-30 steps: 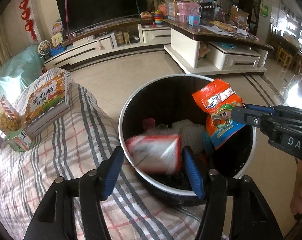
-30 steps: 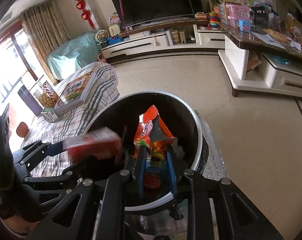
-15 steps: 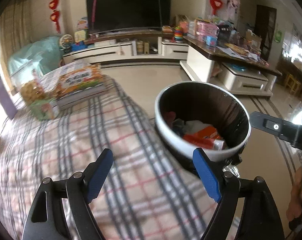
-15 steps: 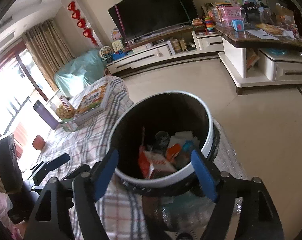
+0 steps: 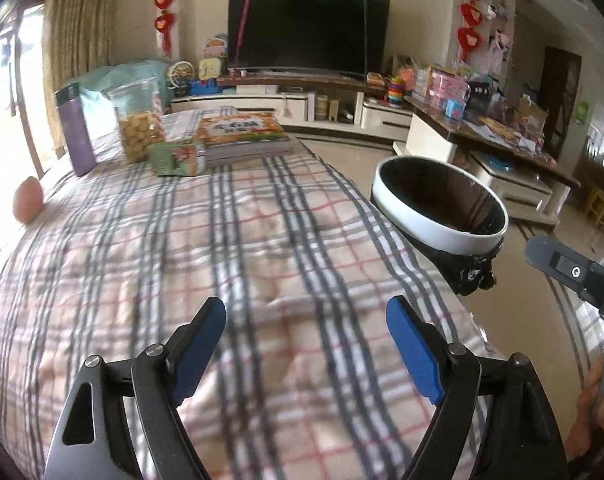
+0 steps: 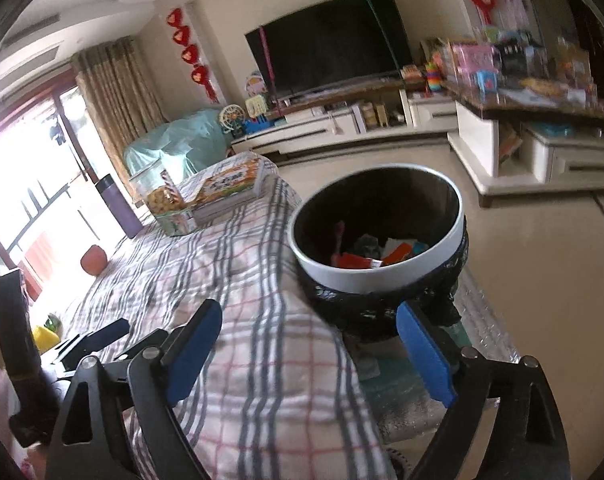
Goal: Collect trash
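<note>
A round trash bin (image 6: pixel 382 276) with a white rim and black liner stands on the floor at the right edge of the plaid-covered table (image 5: pixel 222 264). Red, orange and white wrappers (image 6: pixel 366 258) lie inside it. The bin also shows in the left wrist view (image 5: pixel 442 224), where its contents are hidden. My left gripper (image 5: pixel 306 332) is open and empty above the plaid cloth. My right gripper (image 6: pixel 310 340) is open and empty, just in front of the bin at the table's edge. One of its fingers shows at the right of the left wrist view (image 5: pixel 566 268).
At the table's far end lie a picture book (image 5: pixel 242 136), a green box (image 5: pixel 178 158), a snack jar (image 5: pixel 140 120), a purple bottle (image 5: pixel 76 132) and an orange ball (image 5: pixel 28 200). A TV unit (image 5: pixel 302 100) and a cluttered counter (image 5: pixel 494 128) stand beyond.
Both grippers let go of their wrappers into the bin, opened wide and pulled back from it. The left one swung left over the plaid table.
</note>
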